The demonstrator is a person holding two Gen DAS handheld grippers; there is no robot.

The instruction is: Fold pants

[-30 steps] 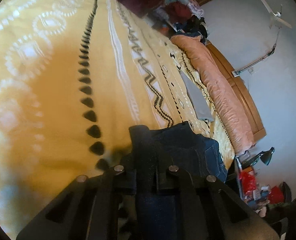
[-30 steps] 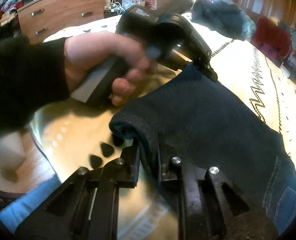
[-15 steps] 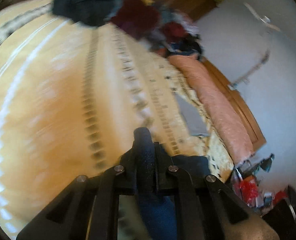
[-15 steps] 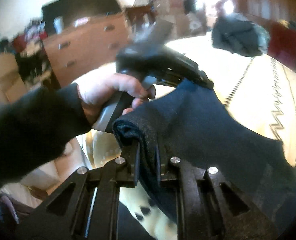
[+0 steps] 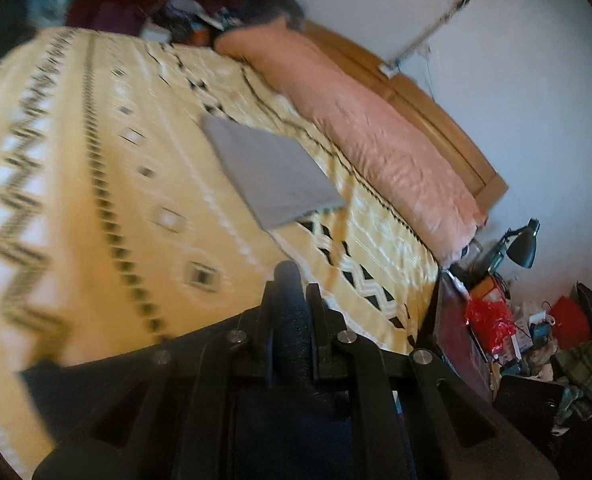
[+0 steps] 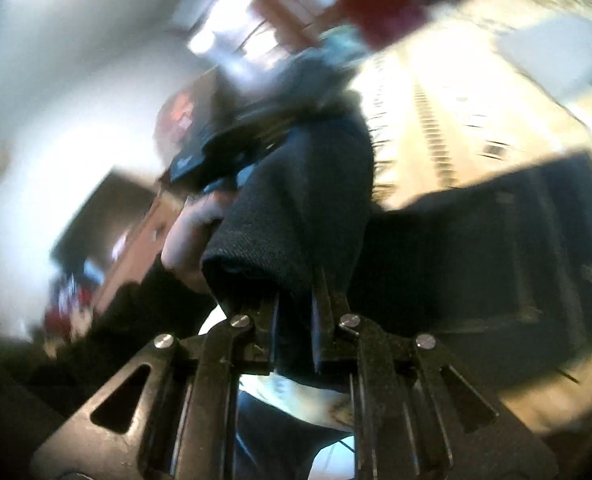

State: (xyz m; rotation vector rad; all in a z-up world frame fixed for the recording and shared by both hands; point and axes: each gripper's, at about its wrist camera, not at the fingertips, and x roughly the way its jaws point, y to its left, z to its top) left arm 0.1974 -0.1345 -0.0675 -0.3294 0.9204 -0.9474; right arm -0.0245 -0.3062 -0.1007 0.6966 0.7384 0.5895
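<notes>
Left wrist view: the left gripper [image 5: 290,312] has its fingers clamped narrow on a fold of dark denim pants [image 5: 290,360], raised over a yellow patterned bedspread [image 5: 96,168] where a grey folded cloth [image 5: 268,172] lies near the pink bolster [image 5: 380,144] along the headboard edge. Right wrist view, blurred: the right gripper [image 6: 296,320] pinches another fold of the pants [image 6: 296,208], whose far part lies on the bedspread, beside a person's hand [image 6: 184,236].

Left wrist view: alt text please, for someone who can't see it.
The left tool is shut on a fold of dark pants above a yellow patterned bedspread. A folded grey cloth lies ahead, beside a pink pillow.
</notes>
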